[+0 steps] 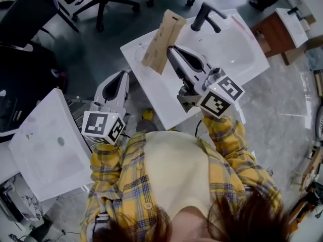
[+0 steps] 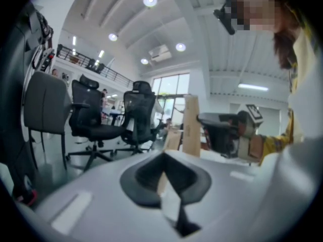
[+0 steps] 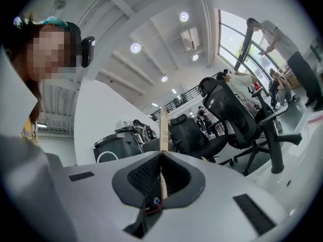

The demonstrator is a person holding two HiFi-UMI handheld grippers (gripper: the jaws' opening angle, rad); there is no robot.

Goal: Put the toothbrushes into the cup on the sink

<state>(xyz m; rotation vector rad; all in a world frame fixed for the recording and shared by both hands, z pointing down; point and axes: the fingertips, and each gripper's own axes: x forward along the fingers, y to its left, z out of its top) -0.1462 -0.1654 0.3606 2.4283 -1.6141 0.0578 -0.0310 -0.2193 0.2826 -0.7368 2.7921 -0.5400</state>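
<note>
Toothbrush pack, a flat brown cardboard sleeve point(image 1: 162, 40), is held tilted over the white rectangular sink point(image 1: 166, 102), near the black faucet point(image 1: 204, 15). Right tongs point(image 1: 170, 50) are clamped on its lower end; the right gripper view shows the thin card edge pinched between the pads. Left tongs point(image 1: 123, 75) are closed tight on nothing, off the sink's left side and apart from the pack. Yellow plaid sleeves point(image 1: 229, 145) sit below.

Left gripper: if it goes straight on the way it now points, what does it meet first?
Probably the black chairs farther off; nothing nearer shows in that line. The brown pack held by the right gripper stands just right of it, though depth is unclear.
</note>
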